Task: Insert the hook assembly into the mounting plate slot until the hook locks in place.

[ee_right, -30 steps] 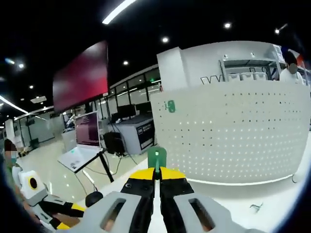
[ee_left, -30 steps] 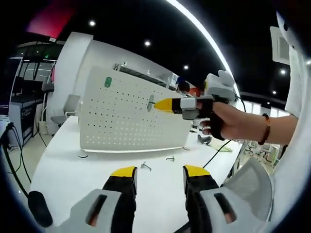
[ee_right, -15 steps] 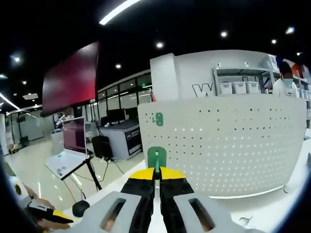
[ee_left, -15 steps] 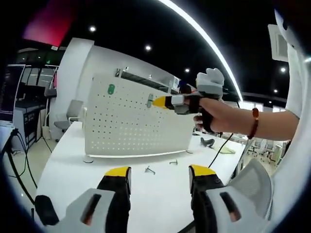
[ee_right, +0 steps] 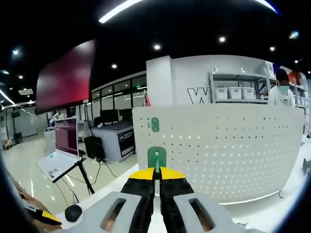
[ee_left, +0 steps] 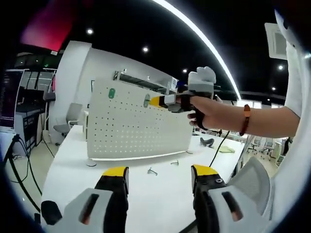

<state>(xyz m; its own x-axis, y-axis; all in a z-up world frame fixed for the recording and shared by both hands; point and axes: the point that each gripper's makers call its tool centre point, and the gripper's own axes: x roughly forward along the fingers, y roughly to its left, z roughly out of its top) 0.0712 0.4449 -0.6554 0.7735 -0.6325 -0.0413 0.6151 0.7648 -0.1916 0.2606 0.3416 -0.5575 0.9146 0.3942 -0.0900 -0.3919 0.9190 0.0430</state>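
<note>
Right gripper (ee_right: 156, 175) pinched shut on green hook (ee_right: 156, 158) (raised before the white pegboard (ee_right: 228, 155), near its upper left). Left gripper (ee_left: 156, 177) spread, holding nothing, above white table (ee_left: 73, 165). Second green hook (ee_left: 112, 93) already mounted on board.

We see a big open-plan office or lab floor: dark ceiling with round recessed spotlights (ee_right: 157, 47) and a long curved white light strip (ee_left: 204, 41). Long white worktable (ee_left: 73, 170) carries an upright white perforated pegboard panel (ee_left: 131, 128). Behind it, a white wall with a shelf rack of white storage bins (ee_right: 238, 91). Glass-walled rooms (ee_right: 112, 104) run along the side, a large red wall screen (ee_right: 65, 77) hangs above, and a lit monitor on a stand (ee_right: 65, 138) sits on the shiny floor. Grey office chair (ee_left: 65, 119) beside the table, more desks far behind.
</note>
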